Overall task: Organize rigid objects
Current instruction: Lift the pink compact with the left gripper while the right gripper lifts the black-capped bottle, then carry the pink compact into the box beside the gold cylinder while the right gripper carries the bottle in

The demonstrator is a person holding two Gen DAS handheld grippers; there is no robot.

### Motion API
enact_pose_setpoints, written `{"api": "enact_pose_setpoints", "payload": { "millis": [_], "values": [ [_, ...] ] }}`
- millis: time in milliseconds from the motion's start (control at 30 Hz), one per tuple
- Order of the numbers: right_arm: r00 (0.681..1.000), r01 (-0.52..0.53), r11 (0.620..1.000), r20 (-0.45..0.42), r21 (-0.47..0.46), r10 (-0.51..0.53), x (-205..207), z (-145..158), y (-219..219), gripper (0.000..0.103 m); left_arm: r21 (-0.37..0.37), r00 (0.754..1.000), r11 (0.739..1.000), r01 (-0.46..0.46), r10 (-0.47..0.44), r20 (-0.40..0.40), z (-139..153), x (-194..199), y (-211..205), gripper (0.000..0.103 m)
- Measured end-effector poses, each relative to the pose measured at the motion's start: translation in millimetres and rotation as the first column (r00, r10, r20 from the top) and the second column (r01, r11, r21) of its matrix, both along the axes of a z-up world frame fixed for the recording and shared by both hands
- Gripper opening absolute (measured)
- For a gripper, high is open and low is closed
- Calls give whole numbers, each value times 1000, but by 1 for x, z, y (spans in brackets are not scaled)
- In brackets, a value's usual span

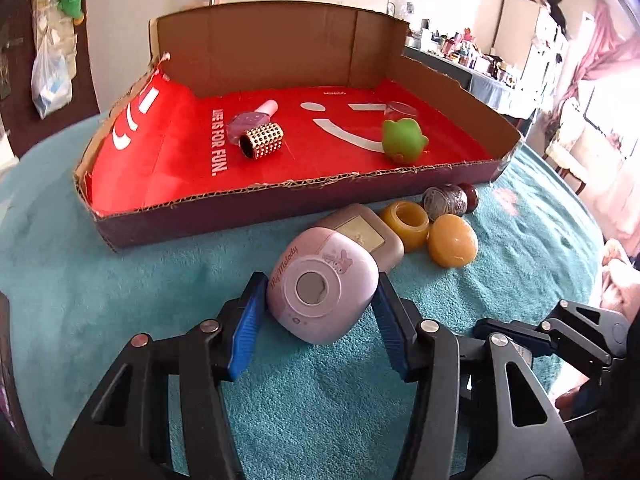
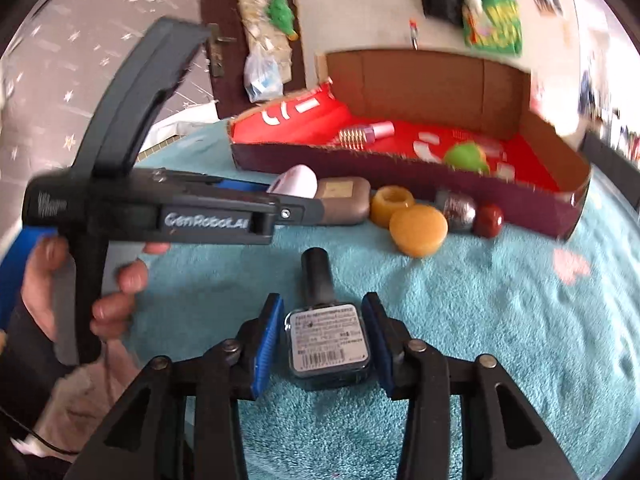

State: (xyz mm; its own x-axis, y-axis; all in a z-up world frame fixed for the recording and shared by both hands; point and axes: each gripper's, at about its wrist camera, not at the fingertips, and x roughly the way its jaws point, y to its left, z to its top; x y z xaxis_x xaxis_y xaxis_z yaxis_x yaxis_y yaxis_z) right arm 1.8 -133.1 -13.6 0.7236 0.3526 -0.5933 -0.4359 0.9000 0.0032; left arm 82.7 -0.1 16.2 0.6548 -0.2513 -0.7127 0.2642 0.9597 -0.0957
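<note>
Teal towel (image 1: pixel 120 280) covering table; box (image 1: pixel 280 196) at 12 o'clock reading "LIFE IS FOR FUN."; left hand-held gripper (image 1: pixel 320 320) clenching "My Melody" case (image 1: pixel 322 300); right hand-held gripper (image 2: pixel 325 340) straddling polish bottle (image 2: pixel 328 340), grip unclear.

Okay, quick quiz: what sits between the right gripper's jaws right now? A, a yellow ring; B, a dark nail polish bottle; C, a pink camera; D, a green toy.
B: the nail polish bottle, label up and black cap pointing away, lies between the right gripper jaws.

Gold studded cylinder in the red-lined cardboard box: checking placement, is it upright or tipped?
Tipped: the gold studded cylinder lies sideways, its dark open end facing outward.
</note>
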Motion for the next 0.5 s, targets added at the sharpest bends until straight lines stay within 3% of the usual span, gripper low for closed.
{"api": "enact_pose_setpoints", "payload": {
  "millis": [233,500],
  "values": [
    [1000,-2,1000,-9,31,2,-1,7,-3,37,23,999,999,-37,37,18,5,-6,3,50],
    [1000,-15,996,9,93,14,2,30,-5,37,-17,998,998,-59,59,38,18,-13,15,50]
  ]
}}
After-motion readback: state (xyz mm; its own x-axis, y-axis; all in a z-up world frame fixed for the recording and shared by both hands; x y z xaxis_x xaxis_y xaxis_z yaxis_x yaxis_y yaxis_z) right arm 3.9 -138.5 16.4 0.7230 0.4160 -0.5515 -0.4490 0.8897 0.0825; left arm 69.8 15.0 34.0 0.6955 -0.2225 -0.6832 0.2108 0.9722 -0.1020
